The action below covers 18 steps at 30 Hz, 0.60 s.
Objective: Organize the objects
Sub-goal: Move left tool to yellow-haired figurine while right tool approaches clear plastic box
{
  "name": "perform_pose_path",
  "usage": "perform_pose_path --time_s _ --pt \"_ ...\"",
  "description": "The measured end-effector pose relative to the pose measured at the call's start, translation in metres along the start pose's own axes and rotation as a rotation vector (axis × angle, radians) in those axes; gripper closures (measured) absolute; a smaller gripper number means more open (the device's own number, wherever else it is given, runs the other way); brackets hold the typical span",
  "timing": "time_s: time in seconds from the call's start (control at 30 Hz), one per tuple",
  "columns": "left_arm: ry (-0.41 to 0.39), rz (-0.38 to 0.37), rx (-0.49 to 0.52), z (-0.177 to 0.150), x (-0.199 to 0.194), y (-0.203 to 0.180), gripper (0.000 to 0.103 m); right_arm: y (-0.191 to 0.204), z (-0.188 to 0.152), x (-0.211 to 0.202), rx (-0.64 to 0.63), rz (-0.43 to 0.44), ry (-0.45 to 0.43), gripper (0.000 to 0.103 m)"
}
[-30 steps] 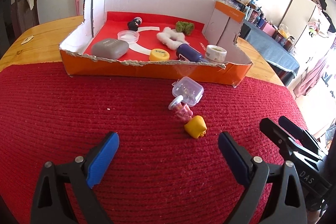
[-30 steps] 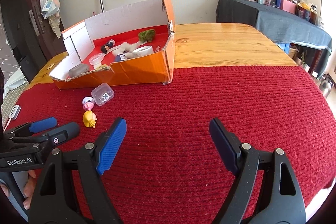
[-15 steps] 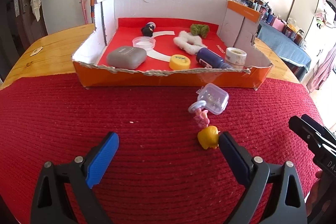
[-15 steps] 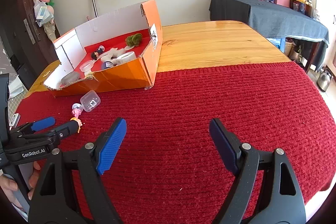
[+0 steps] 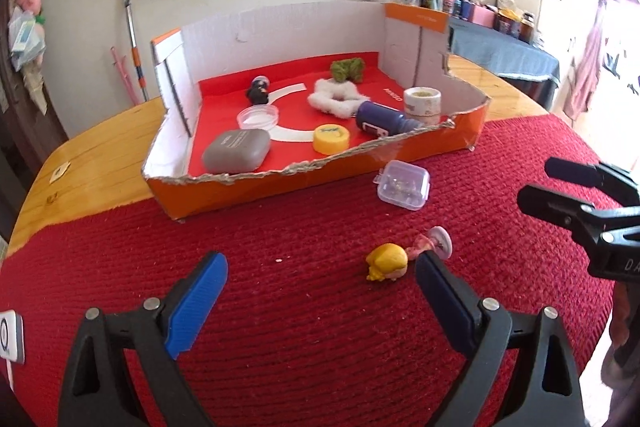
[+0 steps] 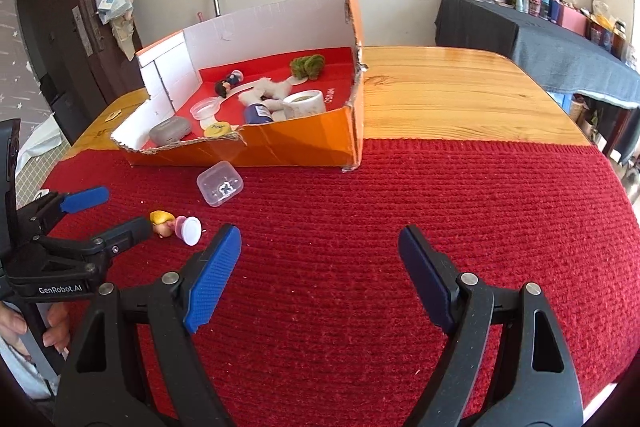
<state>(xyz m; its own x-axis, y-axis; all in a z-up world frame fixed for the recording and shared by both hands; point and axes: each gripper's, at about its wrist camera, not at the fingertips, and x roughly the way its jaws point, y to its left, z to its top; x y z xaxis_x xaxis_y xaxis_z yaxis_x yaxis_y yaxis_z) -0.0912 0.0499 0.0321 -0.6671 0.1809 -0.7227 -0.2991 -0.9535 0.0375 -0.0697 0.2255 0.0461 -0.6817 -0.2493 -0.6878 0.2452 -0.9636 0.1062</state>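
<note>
A small figurine with yellow hair [image 5: 387,261] and a pink round base [image 5: 438,245] lies on its side on the red mat. My left gripper [image 5: 320,267] is open, and the figurine [image 6: 162,223] lies just ahead of its right fingertip; I cannot tell if they touch. A clear little plastic box [image 5: 404,183] sits beyond it, near the orange cardboard box [image 5: 280,187]. My right gripper [image 6: 320,239] is open over bare mat to the right, with nothing between its fingers.
The cardboard box holds a grey case [image 5: 236,151], yellow lid [image 5: 330,137], clear dish [image 5: 258,117], white scrunchie [image 5: 334,97], green scrunchie [image 5: 347,69], blue bottle [image 5: 380,117], tape roll [image 5: 422,101] and dark figurine [image 5: 259,90]. The wooden table [image 6: 460,99] extends right of it.
The left gripper has rolled and shifted, so the figurine now lies by its right fingertip instead of ahead of centre. The right gripper has shifted a little. Both stay open.
</note>
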Motion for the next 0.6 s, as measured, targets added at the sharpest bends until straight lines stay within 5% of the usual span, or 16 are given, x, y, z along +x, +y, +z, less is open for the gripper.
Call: perform_pose_path --time_s 0.23,0.5,0.6 --pt "0.076 -0.179 0.088 0.004 0.018 -0.013 0.029 -0.004 0.003 -0.005 -0.031 0.000 -0.007 0.022" --pt "0.059 -0.250 0.114 0.001 0.012 -0.025 0.062 -0.014 -0.001 -0.004 0.014 0.011 -0.005 0.022" --pt "0.055 -0.253 0.118 0.003 0.012 -0.027 0.062 -0.014 -0.002 -0.005 0.024 0.027 -0.009 0.022"
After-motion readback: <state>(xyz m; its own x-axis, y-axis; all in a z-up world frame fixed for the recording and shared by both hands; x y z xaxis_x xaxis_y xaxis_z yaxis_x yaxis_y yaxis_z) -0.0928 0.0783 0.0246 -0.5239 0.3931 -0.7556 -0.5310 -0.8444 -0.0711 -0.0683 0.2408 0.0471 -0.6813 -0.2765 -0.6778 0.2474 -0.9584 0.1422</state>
